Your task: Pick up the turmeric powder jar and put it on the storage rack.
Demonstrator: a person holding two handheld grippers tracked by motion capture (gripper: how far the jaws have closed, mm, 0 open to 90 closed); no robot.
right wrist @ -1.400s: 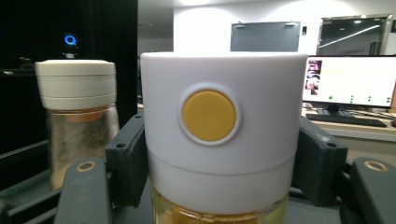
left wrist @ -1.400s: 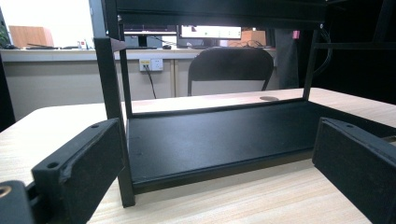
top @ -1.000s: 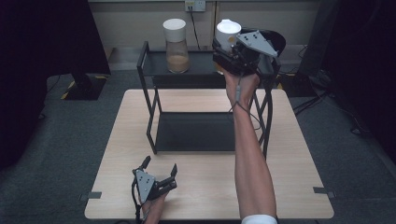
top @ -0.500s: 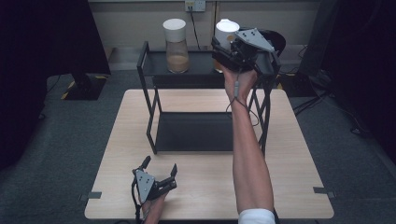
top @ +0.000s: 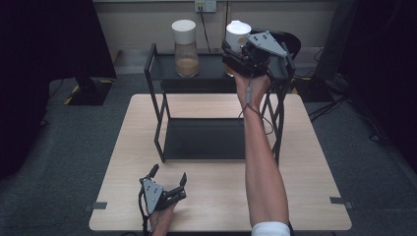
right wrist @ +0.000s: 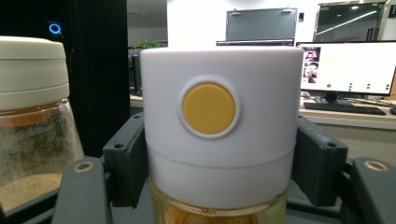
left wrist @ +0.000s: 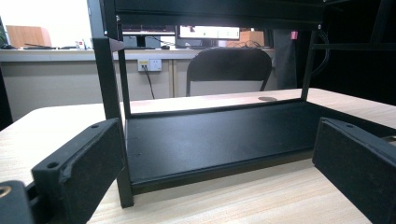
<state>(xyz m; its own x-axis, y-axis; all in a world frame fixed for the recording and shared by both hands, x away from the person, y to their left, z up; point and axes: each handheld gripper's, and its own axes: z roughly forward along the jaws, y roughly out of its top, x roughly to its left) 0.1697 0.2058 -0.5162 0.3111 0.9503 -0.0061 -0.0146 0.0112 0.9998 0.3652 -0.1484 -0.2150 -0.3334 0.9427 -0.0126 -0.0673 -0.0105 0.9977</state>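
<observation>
On the wooden table (top: 305, 162) we see a black two-tier rack (top: 162, 98); the right hand-held gripper (top: 236, 51) half hides a white-lidded jar (top: 238, 33) on its top shelf, beside another jar (top: 185, 46) holding brown powder. The left hand-held gripper (top: 168, 178) rests spread. In the right gripper view its jaws pinch the jar's lid (right wrist: 219, 121); we can hardly see the yellowish contents.

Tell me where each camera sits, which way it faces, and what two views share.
High view: above the person's side, looking forward and down at table, black rack, both forearms.
Left gripper view: low on the table, along the open left tool into the rack's bottom shelf.
Right gripper view: at the top shelf; right tool clamps the white-lidded jar.
Shared: that jar and second jar.
</observation>
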